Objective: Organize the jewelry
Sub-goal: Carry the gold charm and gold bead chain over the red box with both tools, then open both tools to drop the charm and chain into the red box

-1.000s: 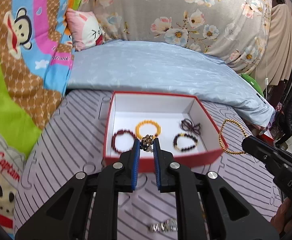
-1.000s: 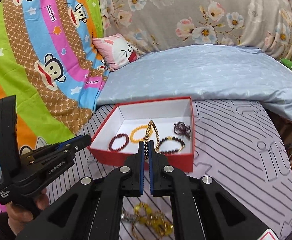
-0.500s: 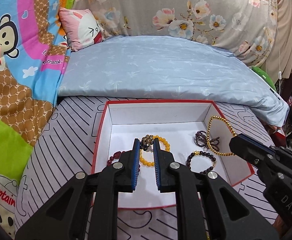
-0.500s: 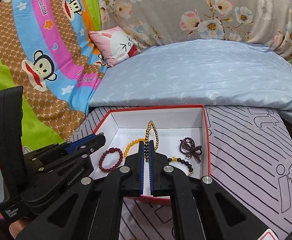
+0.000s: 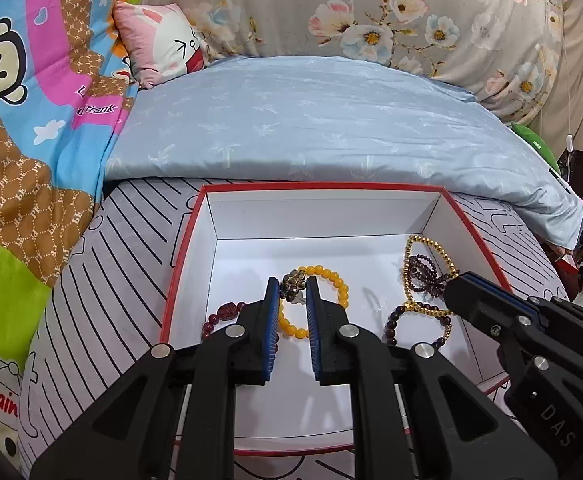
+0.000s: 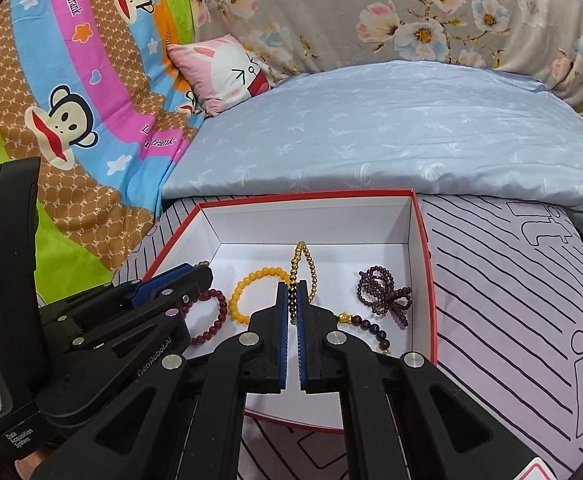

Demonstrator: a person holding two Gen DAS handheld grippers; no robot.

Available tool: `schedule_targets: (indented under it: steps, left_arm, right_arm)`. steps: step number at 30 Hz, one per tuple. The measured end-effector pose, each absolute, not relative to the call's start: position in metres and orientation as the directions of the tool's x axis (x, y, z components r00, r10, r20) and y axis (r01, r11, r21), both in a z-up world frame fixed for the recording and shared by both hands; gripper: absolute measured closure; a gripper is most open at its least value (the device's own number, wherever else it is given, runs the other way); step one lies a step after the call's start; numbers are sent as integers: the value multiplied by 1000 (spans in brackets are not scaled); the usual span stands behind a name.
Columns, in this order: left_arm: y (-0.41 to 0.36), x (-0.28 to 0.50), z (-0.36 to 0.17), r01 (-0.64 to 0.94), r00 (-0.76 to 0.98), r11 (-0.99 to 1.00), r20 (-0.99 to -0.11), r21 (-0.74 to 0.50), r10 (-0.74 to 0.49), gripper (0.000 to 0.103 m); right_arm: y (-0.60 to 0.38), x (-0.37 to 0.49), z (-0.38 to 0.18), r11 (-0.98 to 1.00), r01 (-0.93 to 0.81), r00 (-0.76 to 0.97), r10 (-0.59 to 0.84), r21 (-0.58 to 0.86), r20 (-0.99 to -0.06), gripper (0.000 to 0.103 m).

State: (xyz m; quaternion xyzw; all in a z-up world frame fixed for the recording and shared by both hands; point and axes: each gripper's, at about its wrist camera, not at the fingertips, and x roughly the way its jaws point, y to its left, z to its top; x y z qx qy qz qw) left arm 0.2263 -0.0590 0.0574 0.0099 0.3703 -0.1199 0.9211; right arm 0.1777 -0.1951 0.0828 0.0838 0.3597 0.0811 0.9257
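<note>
A red box with a white inside [image 5: 323,216] [image 6: 311,220] sits on the striped mat. In it lie a dark red bracelet [image 5: 221,316] [image 6: 215,320], a yellow bracelet [image 5: 331,284] [image 6: 251,288], a purple beaded bow [image 5: 423,272] [image 6: 383,292] and a dark bracelet with gold beads [image 5: 415,320] [image 6: 367,328]. My left gripper [image 5: 292,286] is shut on a small brown bead piece [image 5: 293,280] over the box. My right gripper [image 6: 292,292] is shut on a gold bead bracelet [image 6: 305,264] [image 5: 423,256], held inside the box at its right side.
A light blue pillow [image 5: 323,120] lies behind the box. A pink cartoon cushion [image 5: 163,44] and a colourful monkey blanket [image 5: 19,120] are at the left. A floral quilt [image 5: 371,8] stands at the back. The striped mat [image 6: 511,300] extends right of the box.
Both grippers have moved forward from in front of the box to over its inside, carrying their pieces. The gold bracelet has come from outside the right wall to inside the box.
</note>
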Motion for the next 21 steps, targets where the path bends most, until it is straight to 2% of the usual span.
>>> schedule_targets:
  steps: [3, 5, 6, 7, 18, 21]
  left_arm:
    - [-60, 227, 56, 226, 692, 972, -691, -71, -211, 89]
    - [-58, 228, 56, 217, 687, 973, -696, -81, -211, 76]
    - [-55, 228, 57, 209, 691, 974, -691, -88, -211, 64]
    - [-53, 226, 59, 204, 700, 975, -683, -90, -210, 60]
    - [-32, 201, 73, 181, 725, 978, -659, -99, -201, 58]
    - [-25, 183, 74, 181, 729, 979, -655, -94, -198, 51]
  right_arm:
    - [-195, 179, 80, 974, -87, 723, 206, 210, -660, 97]
    - [-196, 178, 81, 978, -68, 731, 182, 195, -657, 79]
    - [-198, 176, 82, 979, -62, 738, 177, 195, -651, 74]
    - [-201, 174, 84, 979, -53, 747, 170, 198, -642, 67]
    - [-211, 136, 101, 983, -33, 781, 137, 180, -609, 65]
    - [-213, 119, 101, 985, -26, 782, 126, 171, -610, 65]
